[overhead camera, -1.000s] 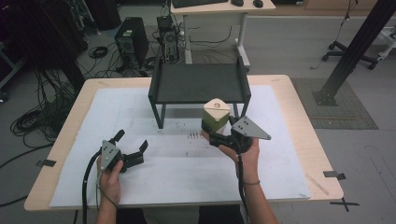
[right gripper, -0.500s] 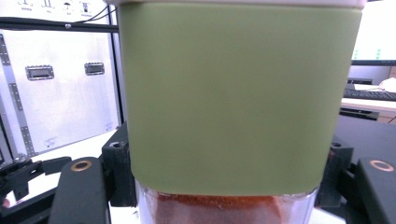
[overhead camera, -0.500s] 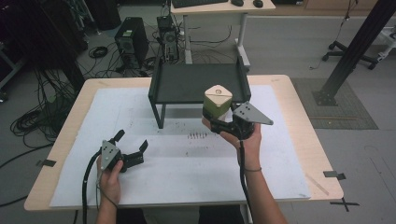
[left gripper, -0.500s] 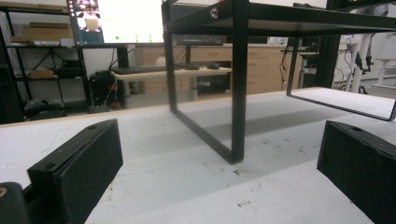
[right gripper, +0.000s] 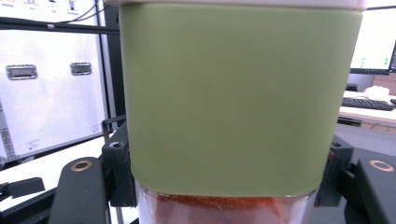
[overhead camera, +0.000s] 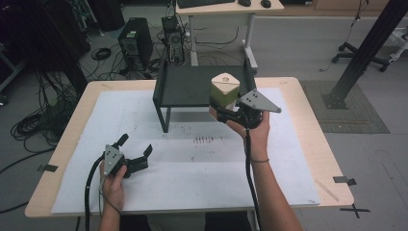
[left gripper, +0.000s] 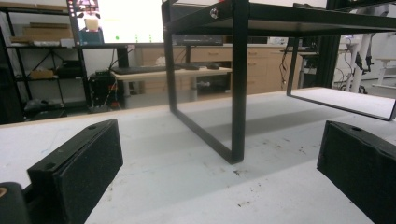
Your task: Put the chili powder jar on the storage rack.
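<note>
My right gripper (overhead camera: 222, 109) is shut on a jar (overhead camera: 224, 91) with a green band and a pale wooden lid, held upright in the air just in front of the black shelf (overhead camera: 202, 85). In the right gripper view the jar (right gripper: 238, 98) looms close between the jaws, its clear lower part showing reddish contents. My left gripper (overhead camera: 135, 151) rests low over the white mat at the front left, its jaws open with nothing between them. The left gripper view looks under the shelf's black leg (left gripper: 239, 84), past both black pads (left gripper: 88, 163).
A white mat (overhead camera: 192, 163) covers the wooden table (overhead camera: 298, 96). The black shelf stands on legs at the back centre, its top bare. Small dark specks (overhead camera: 204, 140) dot the mat's middle. Behind the table are cables, a computer tower (overhead camera: 134, 45) and a desk.
My right hand has lifted the jar and carried it toward the shelf. The left gripper has stayed where it was.
</note>
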The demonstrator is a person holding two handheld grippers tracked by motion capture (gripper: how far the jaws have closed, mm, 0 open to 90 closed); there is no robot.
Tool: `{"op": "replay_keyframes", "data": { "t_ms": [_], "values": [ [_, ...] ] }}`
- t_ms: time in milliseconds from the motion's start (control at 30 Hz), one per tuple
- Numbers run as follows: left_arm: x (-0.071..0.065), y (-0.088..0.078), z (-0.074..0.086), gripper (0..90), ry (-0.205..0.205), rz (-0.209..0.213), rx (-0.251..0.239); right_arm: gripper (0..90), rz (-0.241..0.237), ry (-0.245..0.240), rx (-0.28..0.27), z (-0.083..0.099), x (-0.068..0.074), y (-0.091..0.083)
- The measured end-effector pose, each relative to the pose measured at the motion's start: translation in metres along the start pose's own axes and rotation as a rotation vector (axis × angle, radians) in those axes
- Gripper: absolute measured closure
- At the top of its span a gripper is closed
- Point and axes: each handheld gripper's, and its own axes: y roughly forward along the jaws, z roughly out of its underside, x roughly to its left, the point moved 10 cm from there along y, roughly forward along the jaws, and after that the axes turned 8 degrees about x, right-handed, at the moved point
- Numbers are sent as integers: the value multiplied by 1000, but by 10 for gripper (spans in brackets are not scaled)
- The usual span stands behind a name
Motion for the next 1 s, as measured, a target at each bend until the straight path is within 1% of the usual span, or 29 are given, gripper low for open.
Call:
{"op": "replay_keyframes", "data": {
  "t_ms": [167,500,700,1000],
  "values": [
    [0,0,0,4,-1,1,-1,295,18,9,6,-4,-8,7],
    [0,0,0,4,-1,0,-1,295,59,9,20,-6,-25,23],
    [0,0,0,4,0,0,-1,295,82,12,36,-5,-35,33],
    [0,0,0,4,1,-1,0,295,113,29,41,-4,-48,45]
  ]
}}
